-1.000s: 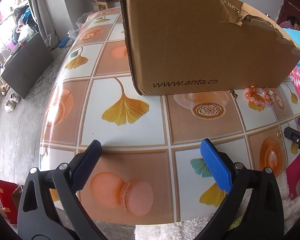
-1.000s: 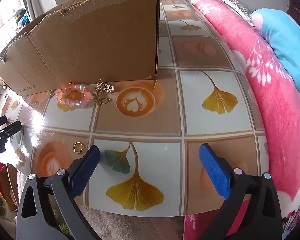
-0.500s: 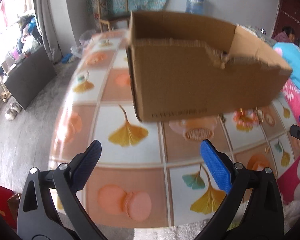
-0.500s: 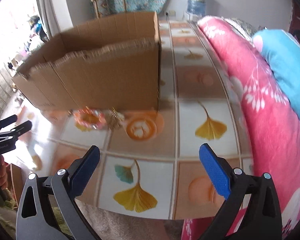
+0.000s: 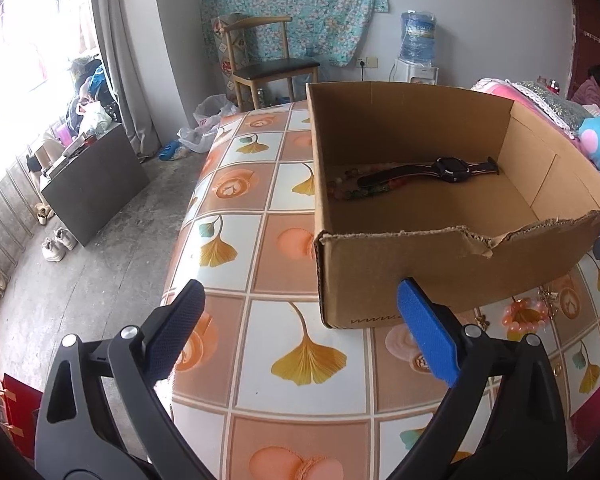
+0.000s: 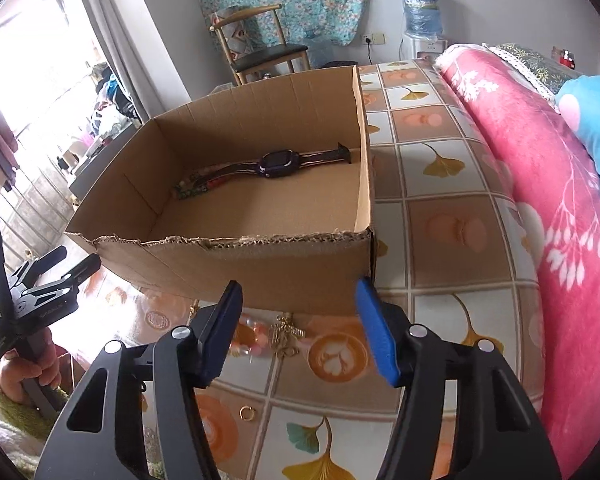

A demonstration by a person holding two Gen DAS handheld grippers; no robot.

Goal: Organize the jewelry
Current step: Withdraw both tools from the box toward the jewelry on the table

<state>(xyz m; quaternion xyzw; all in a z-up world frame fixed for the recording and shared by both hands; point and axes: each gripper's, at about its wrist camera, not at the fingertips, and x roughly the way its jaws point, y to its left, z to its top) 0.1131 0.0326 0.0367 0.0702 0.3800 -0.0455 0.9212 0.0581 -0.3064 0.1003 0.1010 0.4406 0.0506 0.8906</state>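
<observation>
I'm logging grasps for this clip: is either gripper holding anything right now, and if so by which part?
Nothing is held. The left gripper and right gripper both have empty jaws.

A lived-in home bedroom: pink floral blanket (image 6: 540, 168) at right, wooden chair (image 5: 268, 68) and floral wall cloth (image 5: 296, 4) at top.

Open left tool (image 5: 300, 330) faces cardboard box (image 5: 440, 264) holding watch (image 5: 452, 169)

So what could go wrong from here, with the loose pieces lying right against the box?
The pink bead bracelet and gold chain lie tangled against the cardboard box; grabbing one may drag the other. The right gripper, jaws just narrowed on nothing, could bump that wall. The small gold ring near the table edge could slide off.
</observation>
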